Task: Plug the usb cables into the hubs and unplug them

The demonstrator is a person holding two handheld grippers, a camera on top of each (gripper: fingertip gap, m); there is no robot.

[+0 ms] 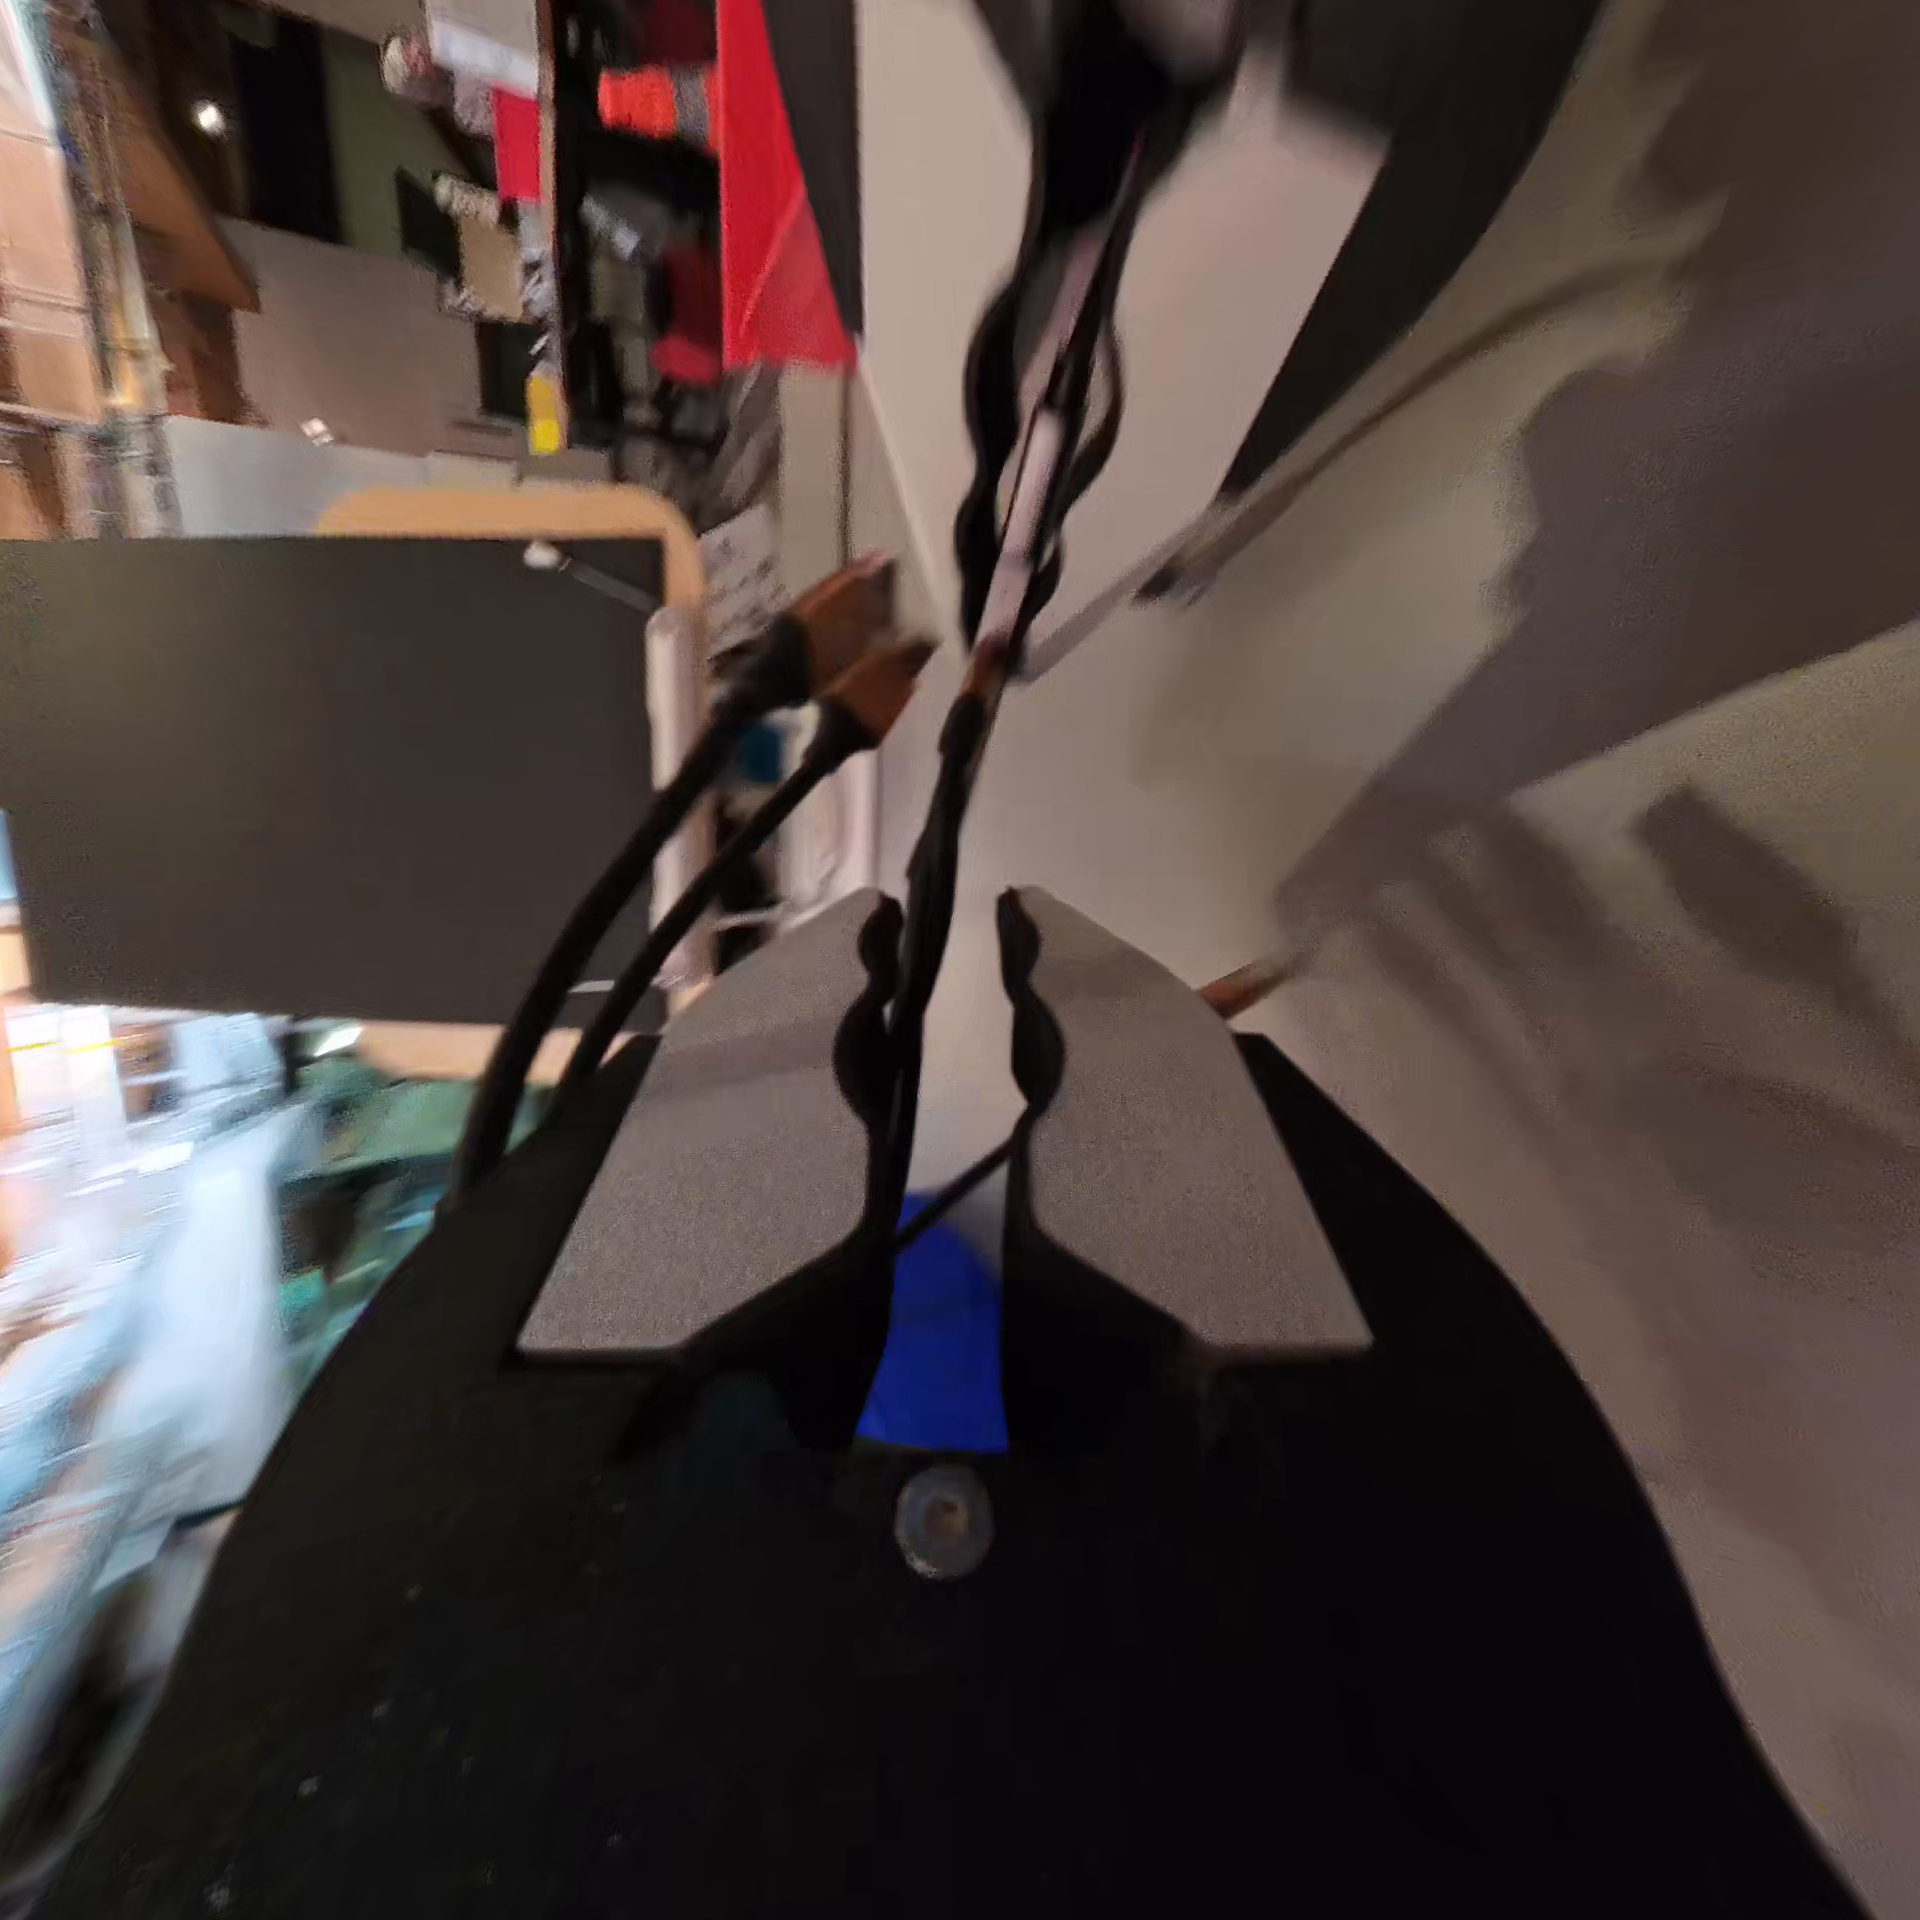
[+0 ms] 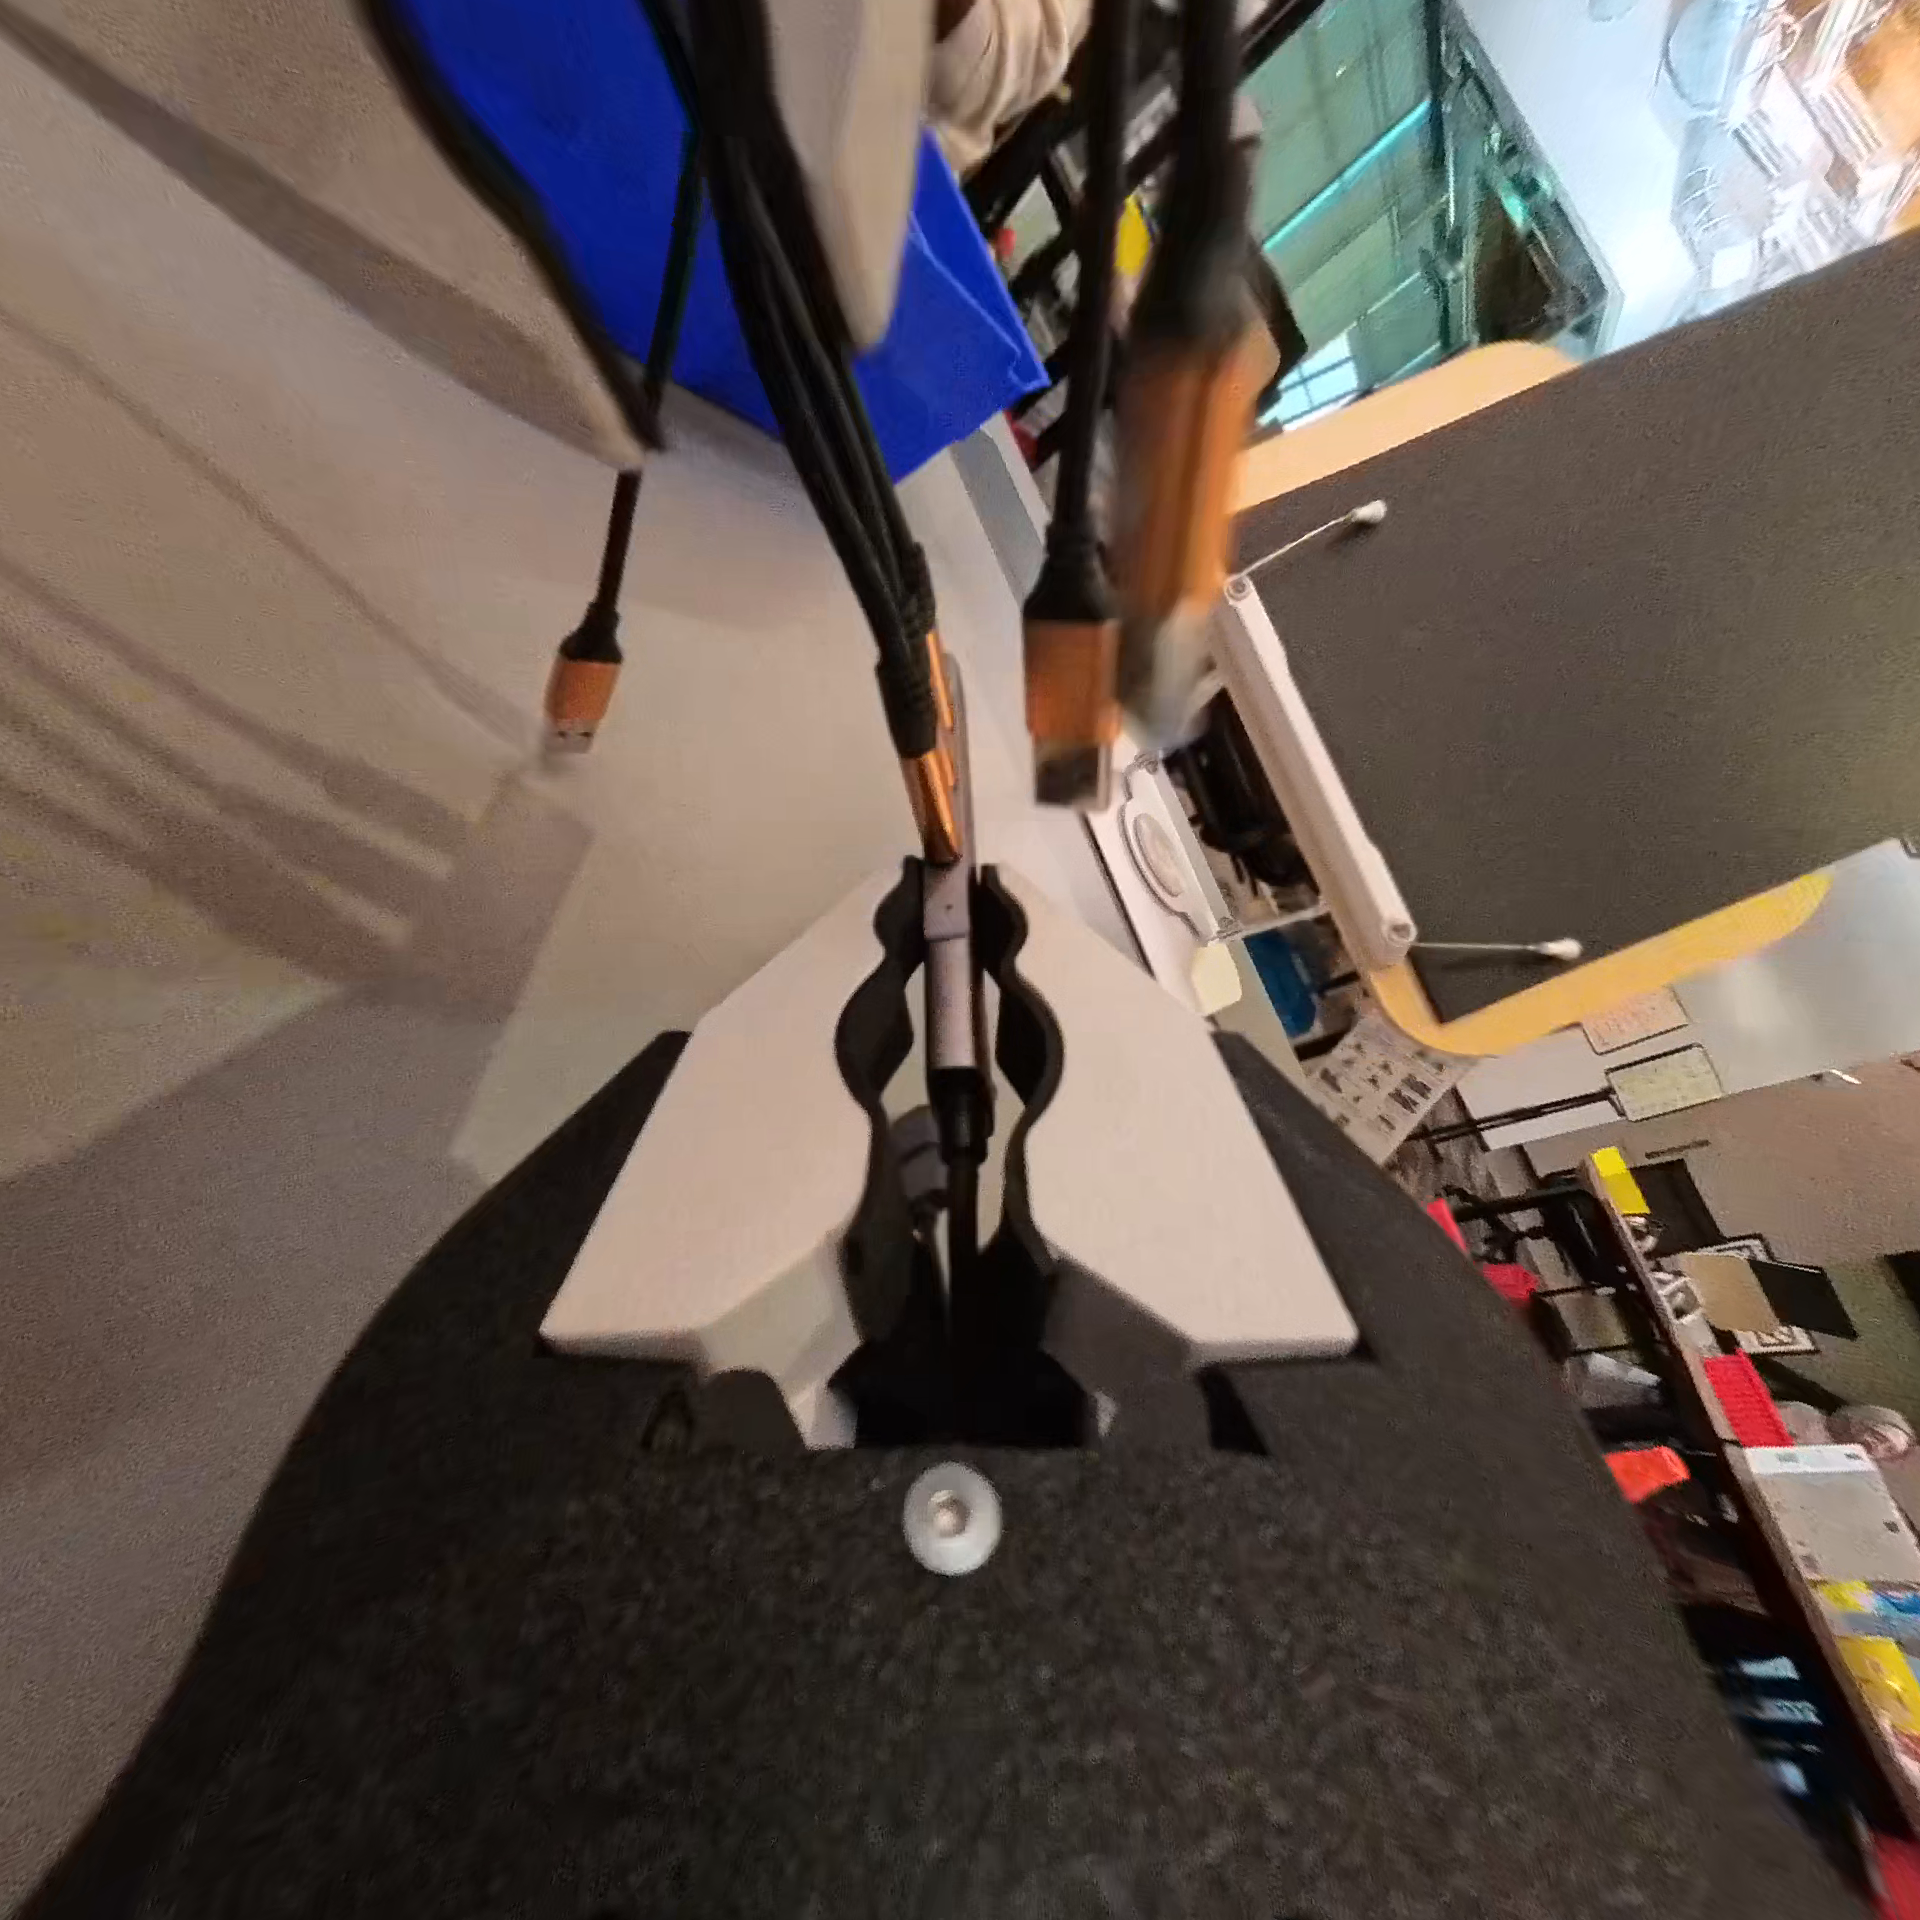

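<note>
A bundle of black braided cables (image 1: 920, 914) with copper-orange plugs runs between the two grippers. My left gripper (image 1: 948, 906) is open. The bundle passes through its gap against the left finger (image 1: 748, 1101), with daylight to the other finger. Two orange plugs (image 1: 847, 623) stick out to its left. My right gripper (image 2: 951, 883) is shut on a grey metal connector (image 2: 951, 987). A slim orange plug (image 2: 935, 800) of the bundle meets this connector's tip. Other orange plugs hang free: a small one (image 2: 582, 696) to the left, a wider one (image 2: 1070, 686) to the right. The scene is motion-blurred.
A white tabletop (image 2: 260, 623) lies under the cables. A blue object (image 2: 935, 343) sits behind the left gripper. A black panel with a light wooden edge (image 2: 1558, 675) stands beside the table, with a white bar (image 2: 1309, 779) mounted on it. Cluttered shelves (image 2: 1745, 1392) are farther off.
</note>
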